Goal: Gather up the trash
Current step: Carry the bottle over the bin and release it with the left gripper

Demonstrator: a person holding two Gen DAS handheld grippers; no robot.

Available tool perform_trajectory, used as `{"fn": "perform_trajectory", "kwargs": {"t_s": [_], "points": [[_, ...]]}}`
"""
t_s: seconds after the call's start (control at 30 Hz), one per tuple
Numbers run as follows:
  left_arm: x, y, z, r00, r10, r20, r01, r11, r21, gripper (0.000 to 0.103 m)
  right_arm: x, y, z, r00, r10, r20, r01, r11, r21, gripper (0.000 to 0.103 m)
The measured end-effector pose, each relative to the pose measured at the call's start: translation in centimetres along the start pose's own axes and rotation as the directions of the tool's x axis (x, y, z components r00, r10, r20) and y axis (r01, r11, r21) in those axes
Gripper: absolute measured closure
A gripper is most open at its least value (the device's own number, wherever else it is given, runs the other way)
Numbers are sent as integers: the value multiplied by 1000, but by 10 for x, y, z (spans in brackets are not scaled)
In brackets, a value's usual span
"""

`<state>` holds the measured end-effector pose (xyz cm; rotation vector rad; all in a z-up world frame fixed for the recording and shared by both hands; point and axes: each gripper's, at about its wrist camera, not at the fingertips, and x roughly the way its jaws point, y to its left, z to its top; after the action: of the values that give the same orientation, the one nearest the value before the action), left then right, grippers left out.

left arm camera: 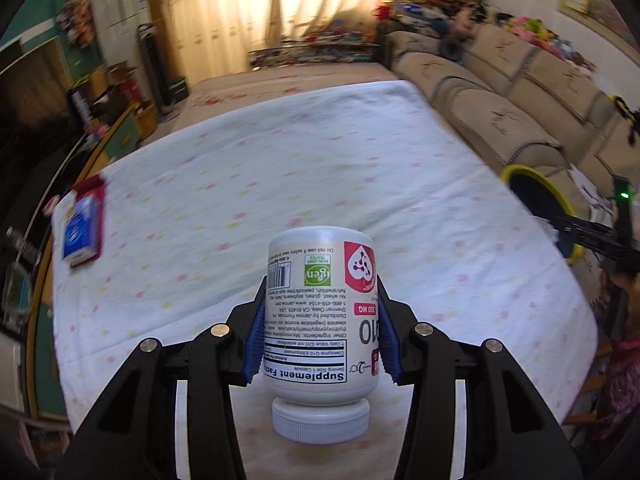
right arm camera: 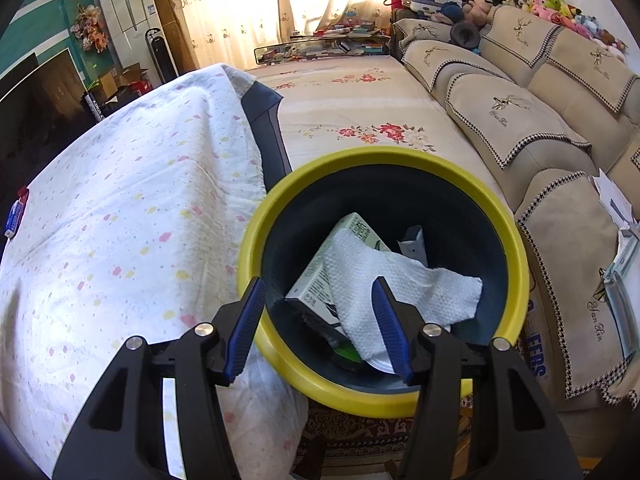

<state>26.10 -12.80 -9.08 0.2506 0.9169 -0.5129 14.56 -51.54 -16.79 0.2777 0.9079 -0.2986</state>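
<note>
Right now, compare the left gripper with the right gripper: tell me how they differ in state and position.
The left gripper is shut on the white supplement bottle, held cap toward the camera; the right gripper is open and holds nothing. The left gripper is above the cloth-covered table, while the right gripper hangs above the yellow-rimmed trash bin, which already contains a paper towel and a box. Both have black arms with blue finger pads.

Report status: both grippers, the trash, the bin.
Left gripper shut on white plastic supplement bottle. Right gripper open over yellow-rimmed dark bin. Nothing blocking.
</note>
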Motion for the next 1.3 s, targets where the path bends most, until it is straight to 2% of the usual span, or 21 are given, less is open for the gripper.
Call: {"fn": "perform_trajectory", "kwargs": {"t_s": [0.13,0.3,0.57,0.93,1.1,1.3], "points": [[1,-58,15,996,-88,7,87,992,93,56,-9,-15,-4,1000,-6,20,5,999,34,50],[14,-125,34,984,-180,-9,178,965,190,56,-21,-39,-9,999,-33,41,30,997,70,50],[55,-220,70,962,-259,-89,274,913,302,56,-42,-81,-23,995,-63,78,51,989,142,49],[142,-347,113,937,-284,-203,343,854,391,56,-57,-130,-37,991,-96,98,74,974,214,48],[189,-394,121,929,-261,-261,350,849,395,56,-60,-143,-43,990,-103,97,78,969,236,48],[220,-425,122,928,-229,-295,338,853,398,56,-58,-149,-45,991,-100,91,76,968,239,48]]}}
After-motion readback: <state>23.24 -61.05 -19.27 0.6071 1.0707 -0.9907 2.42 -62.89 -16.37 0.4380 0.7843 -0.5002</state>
